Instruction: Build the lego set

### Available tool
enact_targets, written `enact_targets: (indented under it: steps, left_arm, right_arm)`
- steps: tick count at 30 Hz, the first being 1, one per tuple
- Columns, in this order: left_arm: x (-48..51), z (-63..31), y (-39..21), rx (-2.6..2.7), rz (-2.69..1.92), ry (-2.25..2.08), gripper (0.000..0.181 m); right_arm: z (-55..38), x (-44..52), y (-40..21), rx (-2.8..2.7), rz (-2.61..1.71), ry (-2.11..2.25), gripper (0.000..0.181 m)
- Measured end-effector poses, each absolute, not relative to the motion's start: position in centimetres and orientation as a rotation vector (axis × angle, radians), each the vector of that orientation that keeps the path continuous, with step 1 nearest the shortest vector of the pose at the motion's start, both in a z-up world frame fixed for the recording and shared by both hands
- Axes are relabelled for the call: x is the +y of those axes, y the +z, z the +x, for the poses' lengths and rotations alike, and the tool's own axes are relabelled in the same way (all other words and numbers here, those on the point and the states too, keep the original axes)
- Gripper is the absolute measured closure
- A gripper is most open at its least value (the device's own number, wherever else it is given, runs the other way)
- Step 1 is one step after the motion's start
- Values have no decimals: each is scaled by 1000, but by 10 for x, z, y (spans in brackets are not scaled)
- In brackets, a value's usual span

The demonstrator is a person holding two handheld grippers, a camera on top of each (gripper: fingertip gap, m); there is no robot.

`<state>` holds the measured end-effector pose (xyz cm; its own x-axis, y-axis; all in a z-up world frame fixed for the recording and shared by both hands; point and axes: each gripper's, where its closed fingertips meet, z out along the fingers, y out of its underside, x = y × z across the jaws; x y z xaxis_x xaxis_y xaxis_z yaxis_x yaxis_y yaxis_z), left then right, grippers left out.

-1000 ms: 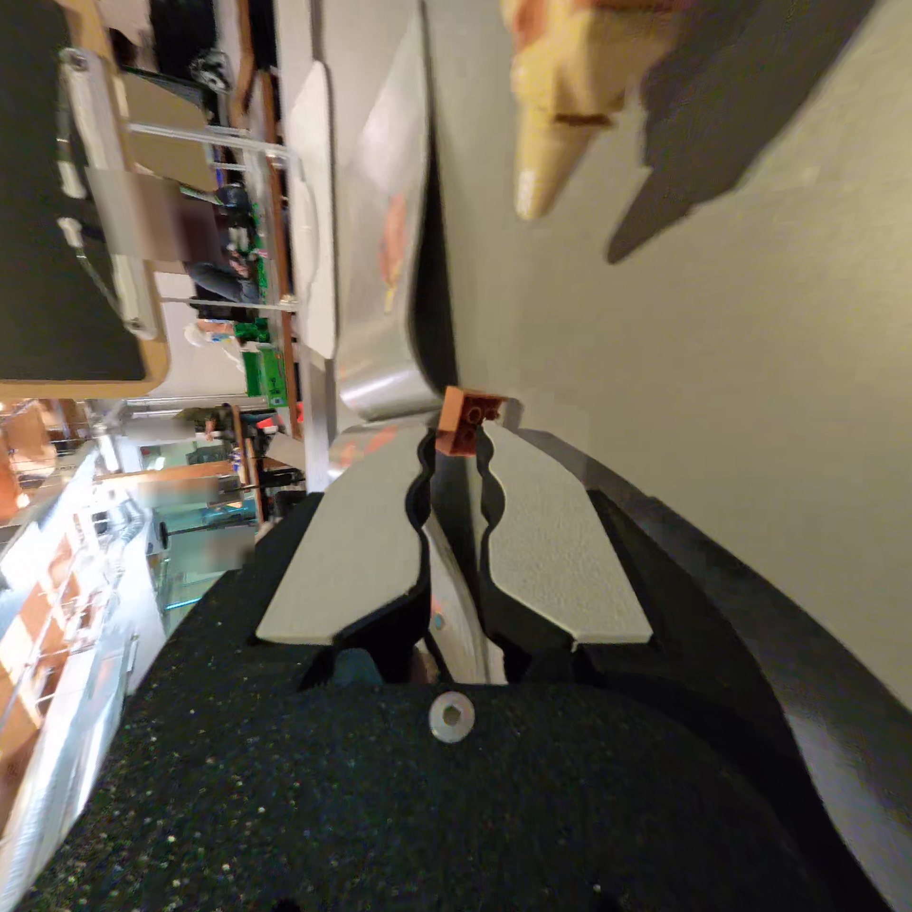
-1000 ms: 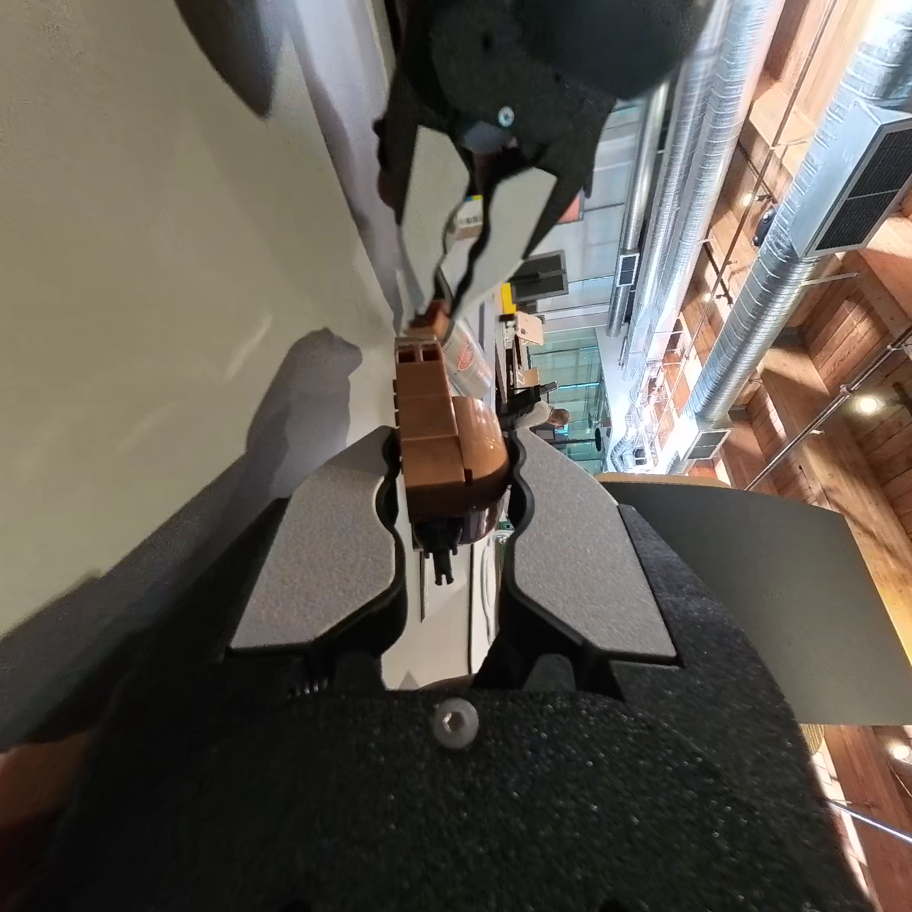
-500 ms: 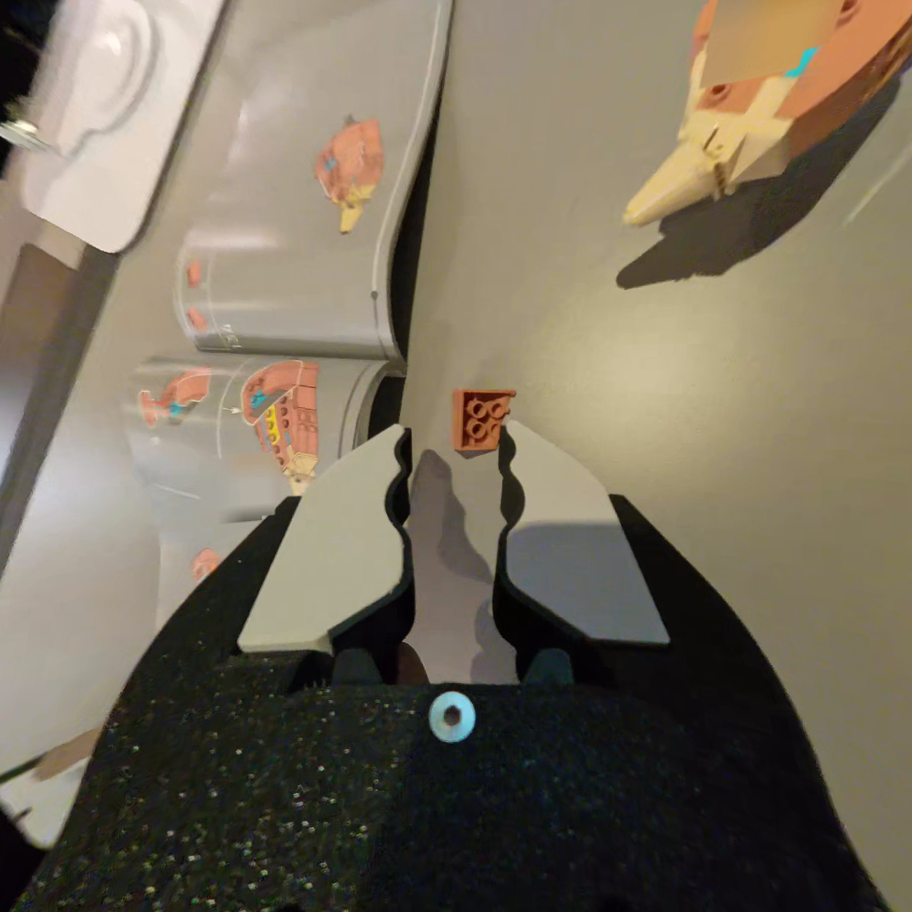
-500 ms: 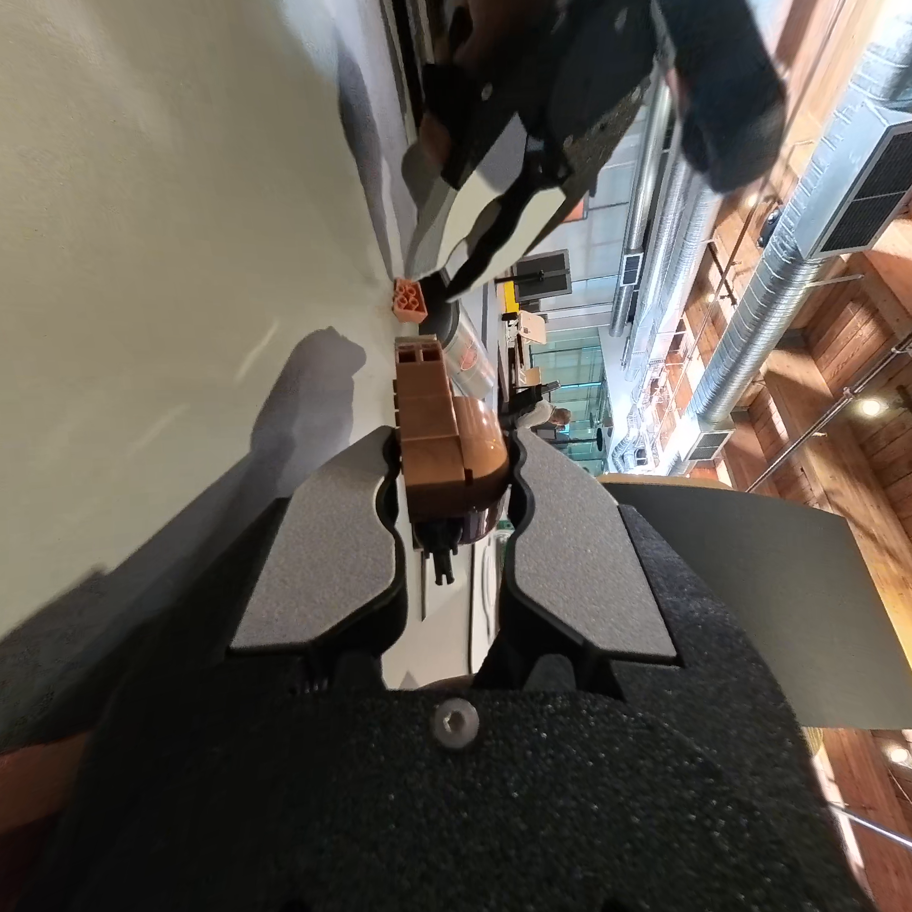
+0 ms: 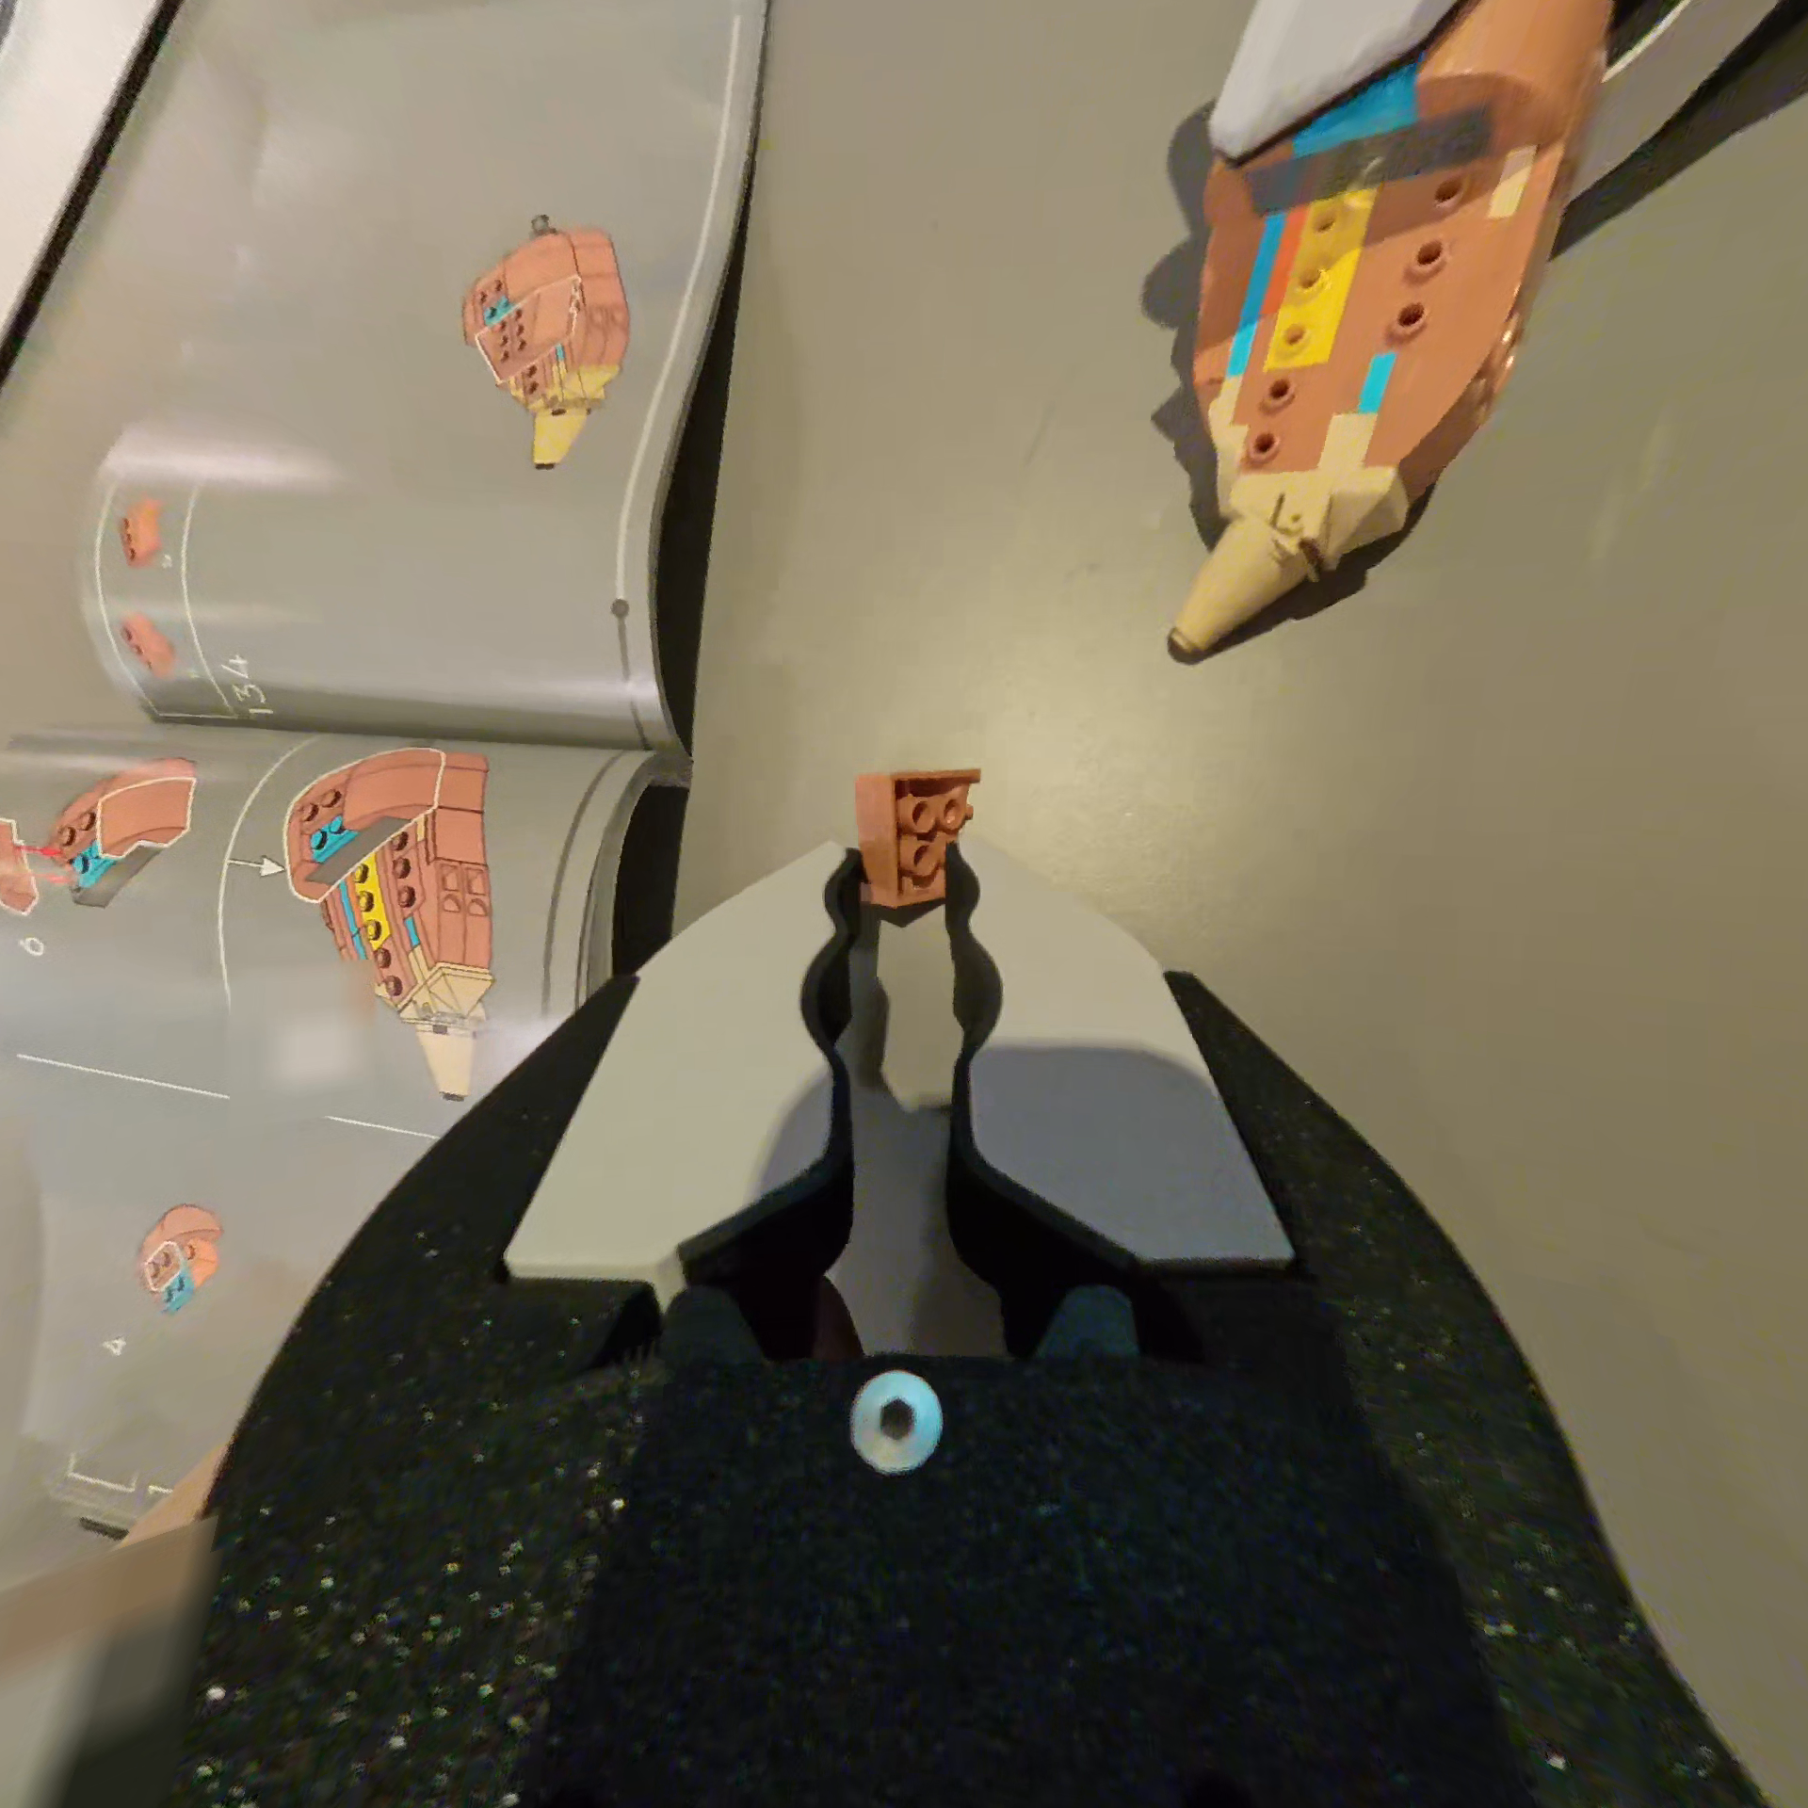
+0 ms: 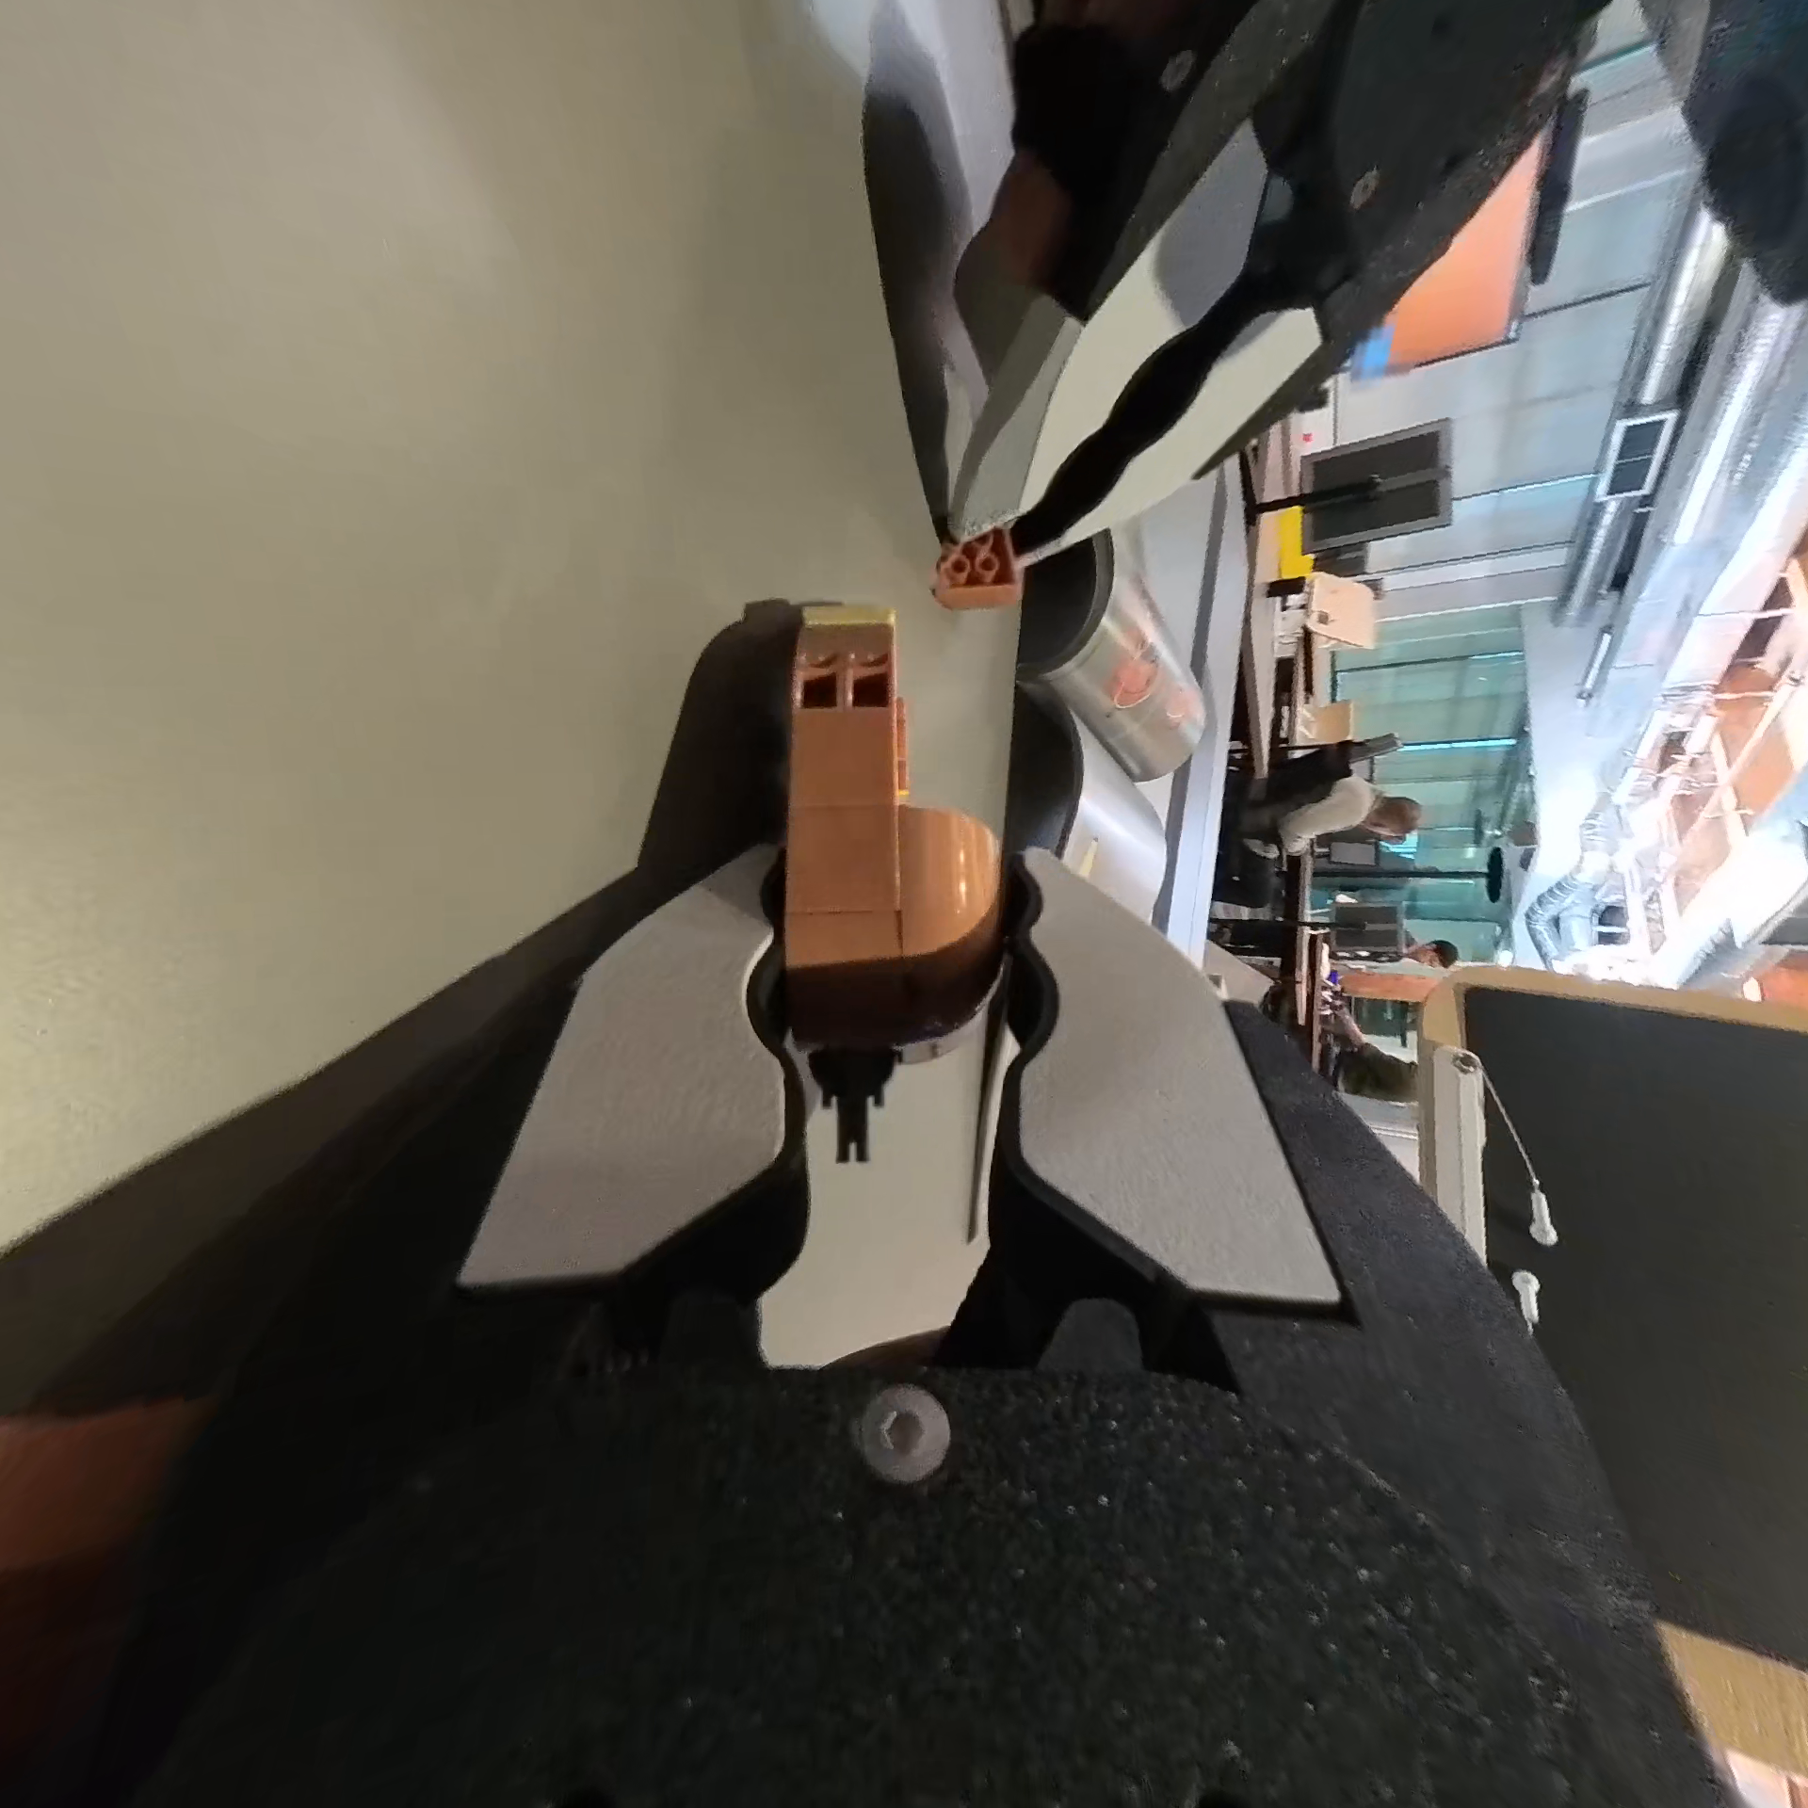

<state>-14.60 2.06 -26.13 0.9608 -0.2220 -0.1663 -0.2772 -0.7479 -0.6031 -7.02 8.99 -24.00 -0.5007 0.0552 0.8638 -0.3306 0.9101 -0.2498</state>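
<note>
The left gripper (image 5: 905, 861) has its jaws clenched on a small reddish-brown studded lego brick (image 5: 913, 832), pinched at the tips just above the grey surface (image 5: 1468, 978). Left of the brick lies the open grey instruction booklet (image 5: 391, 489). Beyond the brick, to its right, the right gripper (image 6: 890, 939) grasps the brown, tan and yellow lego ship model (image 5: 1340, 323).

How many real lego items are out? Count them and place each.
2: a small brown brick held by the left gripper; the part-built model in the right gripper. Others may be hidden.
</note>
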Motion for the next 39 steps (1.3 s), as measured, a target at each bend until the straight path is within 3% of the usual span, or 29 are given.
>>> enact_targets:
  steps: [6, 11, 21, 25, 29, 39]
  left_arm:
    - [30, -132, -260, 369, -2386, 69, 165]
    - [34, -126, -257, 383, -2338, 67, 165]
    - [47, -117, -241, 390, -2197, 102, 165]
    - [56, -110, -228, 407, -2081, 157, 165]
    - [64, -104, -218, 455, -2000, 274, 165]
    - [71, -69, -200, 701, -1836, 498, 165]
  right_arm:
    - [-61, 95, -242, -2141, 214, 431, 140]
    - [-51, 98, -240, -2232, 163, 481, 125]
    - [-21, 102, -243, -2437, 49, 560, 120]
    - [-13, 98, -228, -2461, -27, 695, 122]
    - [-43, 91, -201, -2295, -221, 850, 136]
    - [-68, 77, -208, -2288, -391, 861, 141]
